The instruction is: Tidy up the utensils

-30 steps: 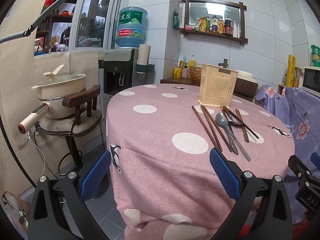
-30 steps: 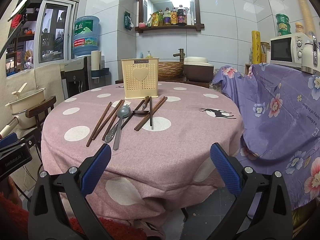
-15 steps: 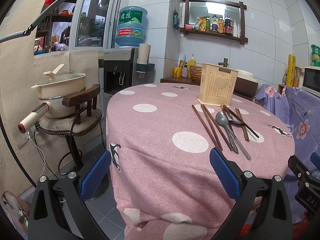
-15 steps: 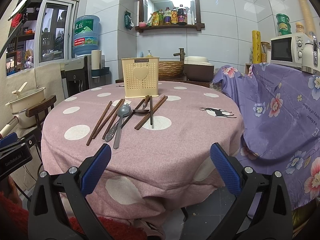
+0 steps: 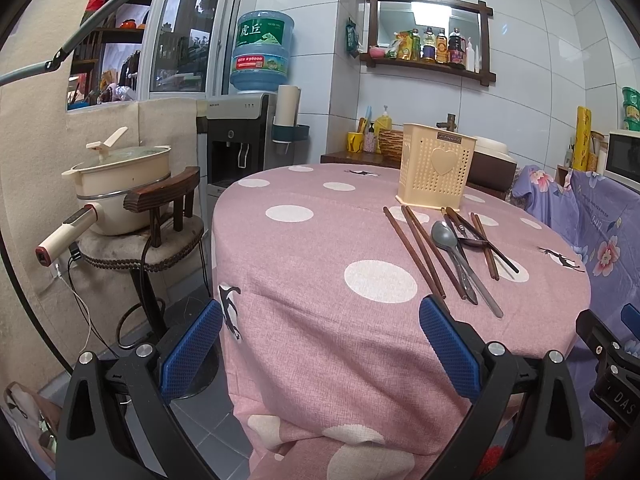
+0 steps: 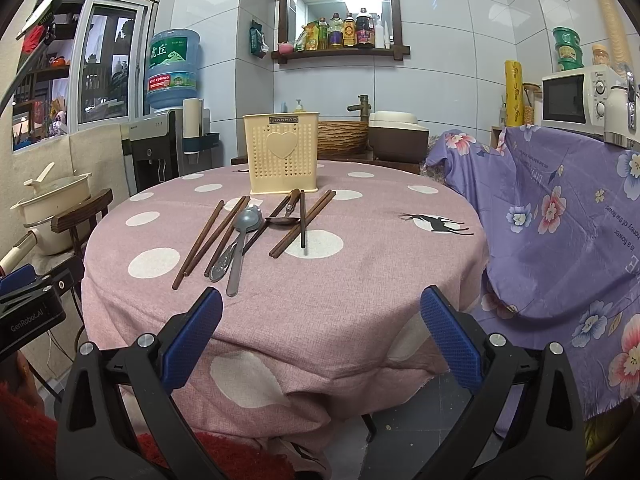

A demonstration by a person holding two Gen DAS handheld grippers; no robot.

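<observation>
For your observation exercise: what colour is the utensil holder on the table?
Pale cream-yellow utensil holder, perforated, with a raised heart; clearest in the right wrist view.

White glazed wall tiles (image 6: pixel 440 40) are seen throughout. A dark wooden-framed mirror shelf (image 6: pixel 340 54) is hung high and loaded with bottles. A round table draped in pink polka-dot cloth (image 6: pixel 360 280) is placed centrally. A blue water-cooler bottle (image 5: pixel 262 52) is set beside an aluminium-framed window (image 5: pixel 180 36). Grey floor tiles (image 5: pixel 192 412) are laid below.
</observation>
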